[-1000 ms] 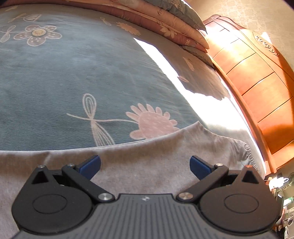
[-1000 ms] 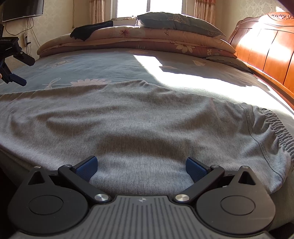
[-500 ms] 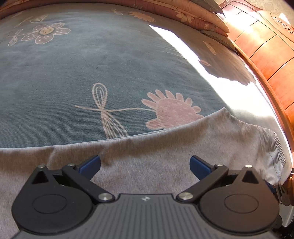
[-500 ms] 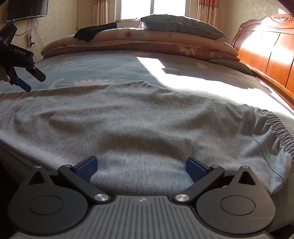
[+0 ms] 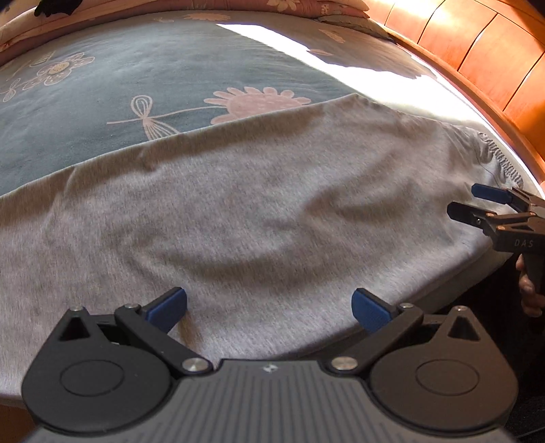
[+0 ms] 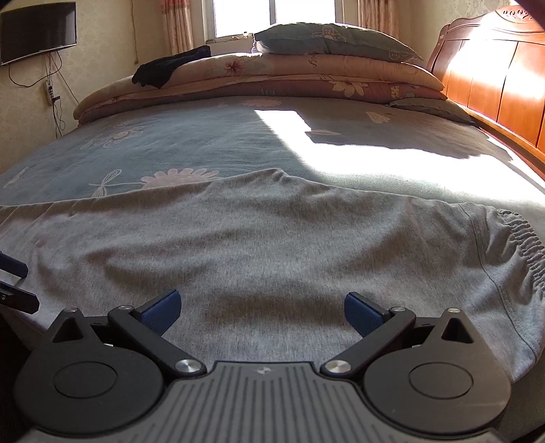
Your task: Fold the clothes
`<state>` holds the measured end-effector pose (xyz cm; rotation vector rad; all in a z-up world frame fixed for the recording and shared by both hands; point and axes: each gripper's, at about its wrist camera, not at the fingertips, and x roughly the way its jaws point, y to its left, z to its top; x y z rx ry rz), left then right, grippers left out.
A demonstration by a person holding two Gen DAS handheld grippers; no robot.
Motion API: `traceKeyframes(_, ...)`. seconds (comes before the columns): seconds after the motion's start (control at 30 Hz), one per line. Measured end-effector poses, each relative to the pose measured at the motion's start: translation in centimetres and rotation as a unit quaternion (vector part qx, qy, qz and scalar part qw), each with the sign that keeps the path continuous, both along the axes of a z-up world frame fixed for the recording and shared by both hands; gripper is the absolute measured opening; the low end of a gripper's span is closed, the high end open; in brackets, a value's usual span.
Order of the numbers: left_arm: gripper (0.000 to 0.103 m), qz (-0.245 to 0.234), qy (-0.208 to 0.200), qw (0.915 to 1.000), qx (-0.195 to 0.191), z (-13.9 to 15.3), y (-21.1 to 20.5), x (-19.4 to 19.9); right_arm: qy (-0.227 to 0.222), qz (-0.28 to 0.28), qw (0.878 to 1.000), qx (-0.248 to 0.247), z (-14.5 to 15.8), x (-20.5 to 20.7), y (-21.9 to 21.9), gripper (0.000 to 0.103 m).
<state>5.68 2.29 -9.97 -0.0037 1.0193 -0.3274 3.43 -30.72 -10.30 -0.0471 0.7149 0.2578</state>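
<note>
Soft grey knit pants [image 6: 272, 245] flat on bed [image 6: 204, 143], elastic waistband [image 6: 524, 245] ruffled; left gripper [image 5: 269, 306] and right gripper [image 6: 262, 310] both spread wide, empty.

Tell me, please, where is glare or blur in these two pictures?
Left wrist view: sunlight burns out the bed sheet beside the headboard, and the grey garment looks slightly smeared. Right wrist view: the sunlit patch on the sheet is overexposed; the window is washed out.

Bed [image 6: 204, 143] with blue-grey floral sheet, wooden headboard [image 6: 494, 78] on right. Grey sweatpants [image 6: 272, 238] spread flat across near edge, elastic waistband [image 6: 524, 245] rightward. Folded quilts [image 6: 272, 78] stacked along far side, pillow [image 6: 333, 41] and dark garment [image 6: 170, 66] on top.
</note>
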Motion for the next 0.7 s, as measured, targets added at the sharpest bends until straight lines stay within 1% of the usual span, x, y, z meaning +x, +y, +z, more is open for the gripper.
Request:
traceKeyframes(0.03,0.102,-0.003,-0.005,1.0000,0.004,-0.2,-0.1,-0.3,0.006,0.001,1.000,-0.008,-0.5,-0.3,0.1,0.103)
traceKeyframes(0.07,0.102,-0.006,-0.011,0.9999,0.008,-0.2,-0.2,-0.5,0.003,0.005,1.000,-0.022,-0.9,-0.8,0.3,0.103)
traceKeyframes(0.13,0.102,-0.005,-0.019,0.9998,0.010,-0.3,-0.2,-0.8,-0.018,0.017,0.998,-0.063,-1.2,-2.0,0.8,0.103)
traceKeyframes(0.2,0.102,0.002,-0.025,0.9997,0.008,-0.4,-0.3,-1.0,-0.030,0.018,0.996,-0.079,-0.6,-2.8,1.3,0.103)
traceKeyframes(0.33,0.102,0.028,-0.030,0.9992,-0.007,-0.4,-0.1,-0.9,-0.053,0.043,0.994,-0.084,0.9,-2.9,3.1,0.103)
traceKeyframes(0.4,0.102,0.044,-0.028,0.9985,-0.018,-0.4,0.1,-0.8,-0.058,0.064,0.992,-0.091,0.8,-2.7,4.7,0.103)
traceKeyframes(0.47,0.102,0.059,-0.026,0.9974,-0.032,-0.4,0.4,-0.7,-0.052,0.080,0.991,-0.099,0.1,-2.8,6.0,0.103)
traceKeyframes(0.53,0.102,0.072,-0.025,0.9960,-0.048,-0.4,0.8,-0.6,-0.048,0.081,0.991,-0.100,-0.7,-3.2,6.5,0.103)
traceKeyframes(0.7,0.102,0.080,-0.031,0.9936,-0.073,-0.5,1.5,-0.8,-0.014,0.084,0.995,-0.058,-1.0,-3.9,4.6,0.103)
